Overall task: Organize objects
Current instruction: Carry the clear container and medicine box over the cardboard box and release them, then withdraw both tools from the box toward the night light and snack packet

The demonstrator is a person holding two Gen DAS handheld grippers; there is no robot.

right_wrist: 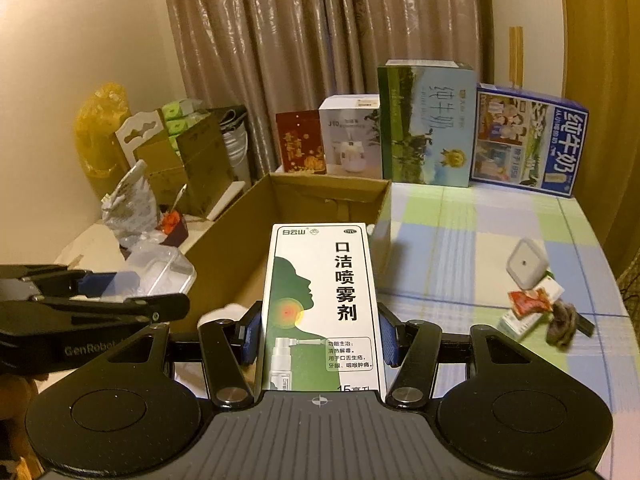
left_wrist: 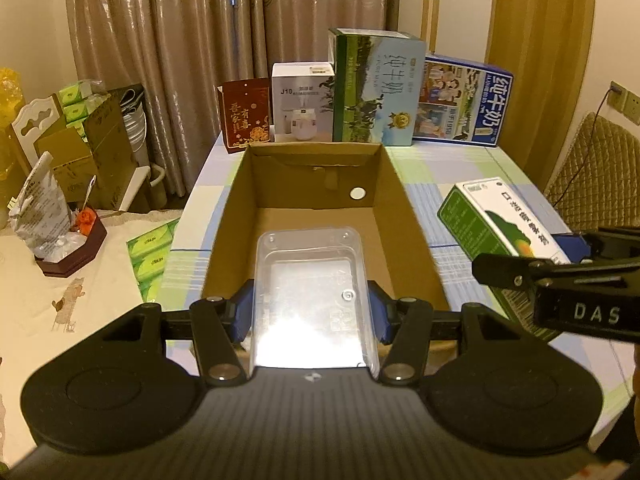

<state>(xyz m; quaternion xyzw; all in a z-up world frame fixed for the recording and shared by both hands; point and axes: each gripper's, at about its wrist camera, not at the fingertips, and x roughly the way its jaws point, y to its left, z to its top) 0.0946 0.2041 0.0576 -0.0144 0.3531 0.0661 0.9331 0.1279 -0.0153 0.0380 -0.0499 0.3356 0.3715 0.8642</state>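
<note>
My left gripper (left_wrist: 312, 312) is shut on a clear plastic tray (left_wrist: 314, 280) and holds it over the near end of an open cardboard box (left_wrist: 404, 208). My right gripper (right_wrist: 318, 336) is shut on a white and green spray medicine box (right_wrist: 320, 300), held beside the cardboard box (right_wrist: 224, 252), to its right. The medicine box (left_wrist: 500, 224) also shows in the left wrist view. The clear tray (right_wrist: 164, 270) and left gripper (right_wrist: 92, 292) show at the left of the right wrist view.
Several upright cartons (left_wrist: 376, 88) line the far edge of the checked tablecloth (right_wrist: 460, 240). A white square item (right_wrist: 526, 266), a red packet (right_wrist: 530, 300) and a small box lie on the right. A side table (left_wrist: 60, 300) with clutter stands to the left.
</note>
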